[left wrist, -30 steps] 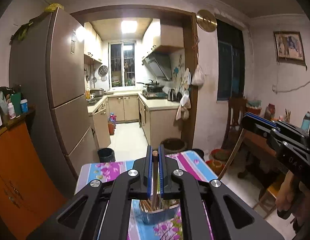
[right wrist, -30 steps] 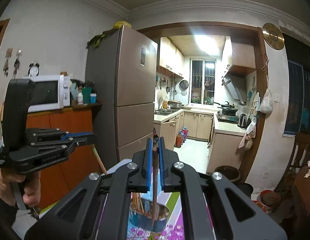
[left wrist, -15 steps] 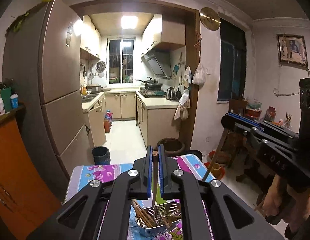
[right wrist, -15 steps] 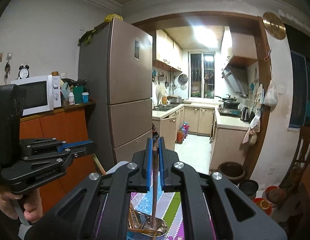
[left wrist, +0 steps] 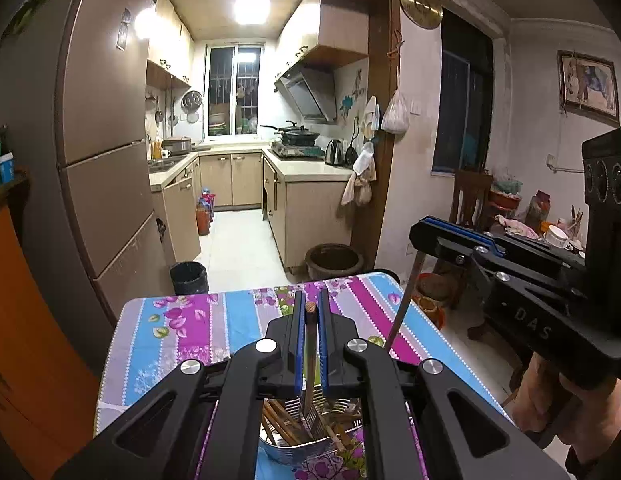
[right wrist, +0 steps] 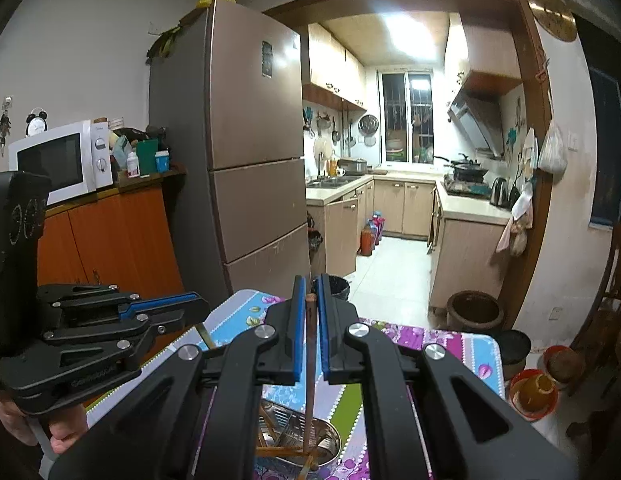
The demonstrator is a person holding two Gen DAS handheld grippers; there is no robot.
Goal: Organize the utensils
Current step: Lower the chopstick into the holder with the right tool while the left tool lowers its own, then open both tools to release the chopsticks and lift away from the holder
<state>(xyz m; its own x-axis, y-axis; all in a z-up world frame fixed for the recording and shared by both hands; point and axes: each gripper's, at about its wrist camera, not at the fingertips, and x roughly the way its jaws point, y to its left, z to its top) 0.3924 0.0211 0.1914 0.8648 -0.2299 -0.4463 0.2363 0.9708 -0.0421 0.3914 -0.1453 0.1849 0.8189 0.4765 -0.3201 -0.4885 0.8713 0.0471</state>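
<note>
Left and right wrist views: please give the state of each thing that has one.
Left hand-held gripper: shut on a brown chopstick.
Right hand-held gripper: shut on a reddish-brown chopstick.
Round metal basin: holds utensils.
Beige cabinet door: ajar.

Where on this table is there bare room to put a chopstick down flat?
The striped cloth beyond the left gripper is bare, from the far edge back to the fingers, widest on the fridge side. The right strip, near the other chopstick, is narrower. It is crowded at the near edge, where the metal basket is full of chopsticks.
</note>
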